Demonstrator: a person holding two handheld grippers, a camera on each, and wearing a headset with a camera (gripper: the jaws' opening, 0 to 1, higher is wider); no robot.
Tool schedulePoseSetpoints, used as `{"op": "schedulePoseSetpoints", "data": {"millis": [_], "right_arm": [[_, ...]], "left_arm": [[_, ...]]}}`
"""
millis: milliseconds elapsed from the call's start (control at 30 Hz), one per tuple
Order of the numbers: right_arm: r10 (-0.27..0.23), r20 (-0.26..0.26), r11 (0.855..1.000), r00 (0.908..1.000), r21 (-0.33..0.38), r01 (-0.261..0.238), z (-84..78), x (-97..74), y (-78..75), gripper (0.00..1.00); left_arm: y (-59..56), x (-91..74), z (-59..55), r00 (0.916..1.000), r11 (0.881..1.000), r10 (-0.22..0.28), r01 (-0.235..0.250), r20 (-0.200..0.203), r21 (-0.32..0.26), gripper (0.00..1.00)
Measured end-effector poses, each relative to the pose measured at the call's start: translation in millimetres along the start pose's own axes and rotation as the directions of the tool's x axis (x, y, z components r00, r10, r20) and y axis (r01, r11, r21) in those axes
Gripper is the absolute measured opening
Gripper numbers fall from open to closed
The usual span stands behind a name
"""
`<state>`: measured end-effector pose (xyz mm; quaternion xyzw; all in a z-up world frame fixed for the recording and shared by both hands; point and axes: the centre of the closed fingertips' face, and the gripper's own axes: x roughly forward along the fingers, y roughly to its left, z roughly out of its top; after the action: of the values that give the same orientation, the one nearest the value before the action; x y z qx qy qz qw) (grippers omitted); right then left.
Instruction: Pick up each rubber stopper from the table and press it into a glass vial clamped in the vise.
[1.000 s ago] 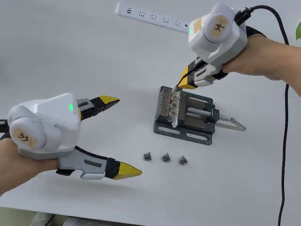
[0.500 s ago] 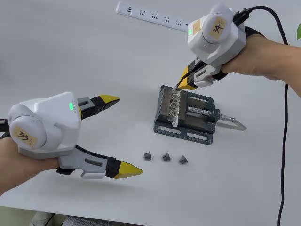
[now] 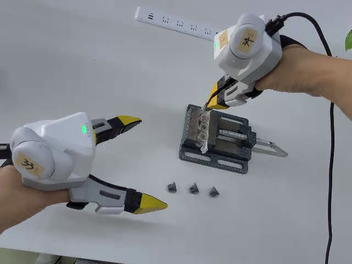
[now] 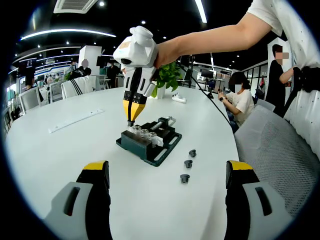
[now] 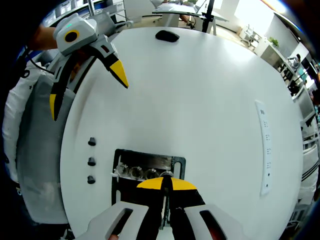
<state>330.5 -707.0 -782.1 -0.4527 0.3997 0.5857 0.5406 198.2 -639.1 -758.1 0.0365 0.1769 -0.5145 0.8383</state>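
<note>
**Stoppering bench, contents left to right**

White, yellow-tipped left gripper (image 3: pixel 149 162): jaws wide apart, empty, seemingly in reserve.
Three small dark-grey rubber stoppers (image 3: pixel 193 188): rowed on the white table (image 3: pixel 82 66), awaiting pickup.
Dark green metal vise (image 3: pixel 217 157): clamps clear glass vials (image 3: pixel 203 127) upright for pressing.
Matching right gripper (image 3: pixel 209 104): jaws closed, tips on the far vial. Any stopper there is hidden.

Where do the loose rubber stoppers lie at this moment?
In the head view, the three rubber stoppers lie in a row on the white table, just nearer to the person than the vise and to the right of the open left gripper.
</note>
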Motion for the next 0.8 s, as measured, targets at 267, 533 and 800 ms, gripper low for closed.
{"op": "schedulePoseSetpoints", "data": {"millis": [267,533,800], "right_arm": [[0.004,-0.019,1.0,0.9998,0.011,-0.003,1.3,1.5,-0.3,0.0],[0.008,-0.029,1.0,0.9996,0.021,-0.007,0.2,2.0,0.1,0.0],[0.019,-0.038,0.999,0.9991,0.03,-0.018,-0.6,2.8,0.2,0.0]], "left_arm": [[0.9,-0.2,-0.6,1.0,1.0,0.0,0.0,0.0,-0.001,0.97],[1.6,0.2,0.6,1.0,1.0,0.002,-0.002,0.003,0.0,0.97],[0.3,1.0,-0.4,1.0,1.0,0.001,-0.001,0.001,-0.001,0.97]]}}
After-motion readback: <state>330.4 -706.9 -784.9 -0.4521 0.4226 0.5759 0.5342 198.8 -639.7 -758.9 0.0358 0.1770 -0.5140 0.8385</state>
